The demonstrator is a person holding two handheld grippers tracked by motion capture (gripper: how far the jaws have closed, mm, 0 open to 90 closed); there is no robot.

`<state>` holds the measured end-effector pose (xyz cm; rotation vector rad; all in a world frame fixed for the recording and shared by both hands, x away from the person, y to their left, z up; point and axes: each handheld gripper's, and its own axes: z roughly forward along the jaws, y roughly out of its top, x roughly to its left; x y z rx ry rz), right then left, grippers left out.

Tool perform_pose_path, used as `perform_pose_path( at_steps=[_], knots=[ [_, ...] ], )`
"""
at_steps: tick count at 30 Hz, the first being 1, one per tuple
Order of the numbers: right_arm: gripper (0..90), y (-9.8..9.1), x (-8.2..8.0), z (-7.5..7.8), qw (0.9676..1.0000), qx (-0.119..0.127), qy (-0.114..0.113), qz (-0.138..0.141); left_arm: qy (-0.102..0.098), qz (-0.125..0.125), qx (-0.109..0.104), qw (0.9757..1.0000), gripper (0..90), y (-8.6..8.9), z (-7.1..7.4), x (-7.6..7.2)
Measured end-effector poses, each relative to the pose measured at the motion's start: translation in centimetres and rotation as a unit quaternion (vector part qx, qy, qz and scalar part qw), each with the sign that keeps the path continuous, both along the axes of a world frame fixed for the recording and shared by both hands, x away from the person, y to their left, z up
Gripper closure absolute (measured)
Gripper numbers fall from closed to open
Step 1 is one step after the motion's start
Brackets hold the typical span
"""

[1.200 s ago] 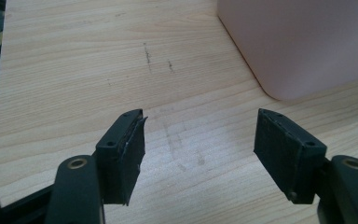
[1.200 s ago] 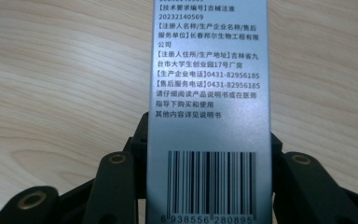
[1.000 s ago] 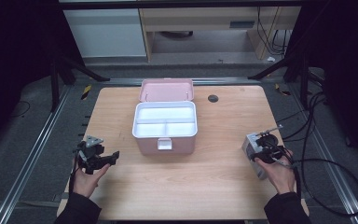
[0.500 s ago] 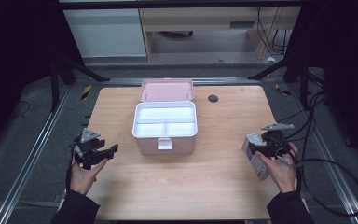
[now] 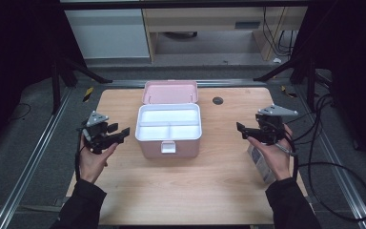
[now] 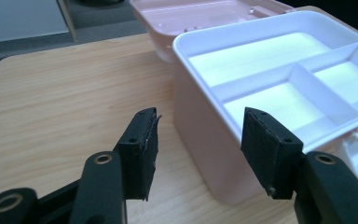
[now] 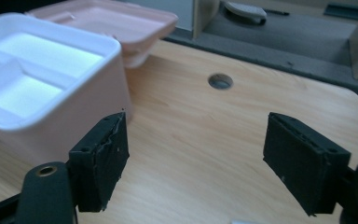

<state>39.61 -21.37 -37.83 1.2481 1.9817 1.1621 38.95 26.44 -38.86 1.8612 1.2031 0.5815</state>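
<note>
A pink plastic storage box [image 5: 168, 133] with a white three-compartment tray insert [image 5: 169, 124] sat open at the middle of the light wooden tabletop [image 5: 181, 191], its pink lid [image 5: 170, 91] lying upturned just behind it on the far side. The left tongs [image 5: 124, 134] hovered to the left of the box, near it but apart from it, pointing right towards its left wall; their jaws stood apart with nothing between them and had just been closing somewhat. The right tongs [image 5: 242, 130] hovered to the right of the box, a little farther from it, pointing left; their jaws had just been opening and stood wide, holding nothing. In the left gripper view the box's near left corner [image 6: 205, 140] lay just ahead of the jaws. The box's long axis ran left to right, so each tongs faced one of its short ends. A small whitish carton [image 5: 261, 164] lay on the tabletop under the right hand [image 5: 274, 157]. The left hand [image 5: 95, 152] looked the nearer to the box, so any grasp on it would most easily start from that side.
</note>
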Motion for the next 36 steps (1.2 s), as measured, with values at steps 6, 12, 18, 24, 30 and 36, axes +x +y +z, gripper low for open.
perform_pose_path(
  at_steps=[6,12,18,24,30,36],
  knots=[
    [23.4,4.3,1.7,0.5,0.9984,0.024,-0.004,0.051,0.014,-0.017,0.002,0.9998,49.5,-2.0,-1.1,1.8],
    [31.8,7.6,3.1,-0.8,0.9956,0.036,0.011,0.086,0.029,-0.024,0.014,0.9992,54.9,-2.8,-2.4,2.6],
    [39.5,10.9,4.3,-3.4,0.9926,0.016,0.037,0.114,0.030,-0.026,0.012,0.9992,62.4,-2.8,-3.0,3.1],
    [43.5,12.2,4.9,-4.8,0.9920,-0.004,0.050,0.116,0.034,-0.027,-0.001,0.9990,62.3,-2.7,-3.3,3.6],
    [50.4,12.3,4.9,-5.2,0.9918,-0.014,0.057,0.114,0.027,-0.028,0.006,0.9992,62.8,-3.0,-3.3,3.5],
    [52.3,11.4,4.5,-5.4,0.9919,-0.009,0.067,0.108,0.026,-0.033,0.006,0.9991,62.6,-4.0,-3.4,3.3]
  ],
)
